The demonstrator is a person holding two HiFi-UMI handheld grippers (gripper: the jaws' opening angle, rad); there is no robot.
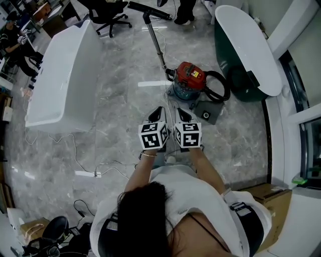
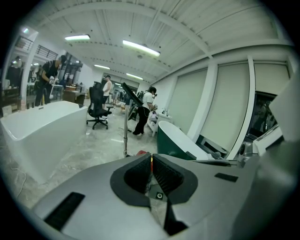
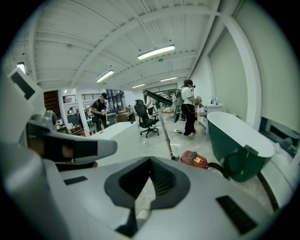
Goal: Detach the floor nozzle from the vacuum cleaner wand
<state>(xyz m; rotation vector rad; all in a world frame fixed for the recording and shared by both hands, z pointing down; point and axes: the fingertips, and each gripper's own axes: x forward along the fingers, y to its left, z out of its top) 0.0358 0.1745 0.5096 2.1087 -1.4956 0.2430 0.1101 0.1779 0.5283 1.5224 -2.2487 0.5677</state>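
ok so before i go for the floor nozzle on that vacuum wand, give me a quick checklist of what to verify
1. Left gripper ready to grasp: not ok. Its jaws are shut with nothing between them.
2. Right gripper ready to grasp: not ok. It is shut and empty.
3. Floor nozzle on the wand: ok. It sits at the top end of the wand, which stands beside the red canister.
4. Grippers at the wand: not ok. Both are close to the body, apart from the vacuum.
5. Way to the wand: cannot tell. A grey box lies by the canister, and a person stands beyond the nozzle.
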